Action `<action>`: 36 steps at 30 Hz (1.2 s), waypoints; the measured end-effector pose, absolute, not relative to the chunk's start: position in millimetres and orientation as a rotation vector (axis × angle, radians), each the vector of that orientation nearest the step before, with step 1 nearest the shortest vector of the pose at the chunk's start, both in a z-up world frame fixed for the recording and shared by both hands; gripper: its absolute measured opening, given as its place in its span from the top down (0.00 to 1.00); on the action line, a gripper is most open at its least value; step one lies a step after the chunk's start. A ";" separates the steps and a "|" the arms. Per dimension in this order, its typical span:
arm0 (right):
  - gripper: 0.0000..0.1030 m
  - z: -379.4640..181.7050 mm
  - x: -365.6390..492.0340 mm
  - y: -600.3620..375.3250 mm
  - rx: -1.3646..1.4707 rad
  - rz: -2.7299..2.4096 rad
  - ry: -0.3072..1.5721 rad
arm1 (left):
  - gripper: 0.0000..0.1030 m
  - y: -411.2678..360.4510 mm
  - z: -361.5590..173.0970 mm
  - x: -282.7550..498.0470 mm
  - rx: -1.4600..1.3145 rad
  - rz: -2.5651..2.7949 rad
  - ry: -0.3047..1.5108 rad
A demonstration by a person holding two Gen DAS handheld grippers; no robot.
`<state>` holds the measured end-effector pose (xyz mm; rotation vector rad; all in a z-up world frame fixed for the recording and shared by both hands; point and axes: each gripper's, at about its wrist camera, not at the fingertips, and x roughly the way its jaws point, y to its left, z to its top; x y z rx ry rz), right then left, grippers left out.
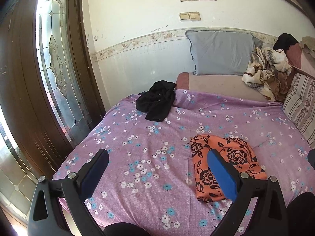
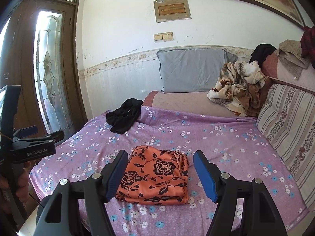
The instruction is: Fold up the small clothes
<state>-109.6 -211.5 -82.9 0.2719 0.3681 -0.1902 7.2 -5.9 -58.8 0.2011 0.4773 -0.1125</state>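
Observation:
An orange garment with black flowers (image 2: 155, 176) lies folded into a neat rectangle on the purple flowered bedsheet (image 2: 216, 147). My right gripper (image 2: 160, 174) is open and empty, held above the near side of the garment, one finger on each side. My left gripper (image 1: 157, 169) is open and empty over the sheet, with the folded garment (image 1: 230, 157) behind its right finger. The left gripper also shows at the left edge of the right wrist view (image 2: 39, 134). A crumpled black garment (image 1: 157, 103) lies at the far left of the sheet, also in the right wrist view (image 2: 124, 115).
A grey pillow (image 2: 193, 70) leans on the far wall. A crumpled floral blanket (image 2: 238, 86) and a striped cushion (image 2: 285, 125) lie on the right. A wooden door with stained glass (image 1: 57, 74) stands left of the bed.

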 end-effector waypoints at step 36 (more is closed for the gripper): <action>0.30 -87.1 -85.6 -185.7 0.260 -0.199 0.412 | 0.03 14.1 -71.1 19.2 0.169 -0.091 0.511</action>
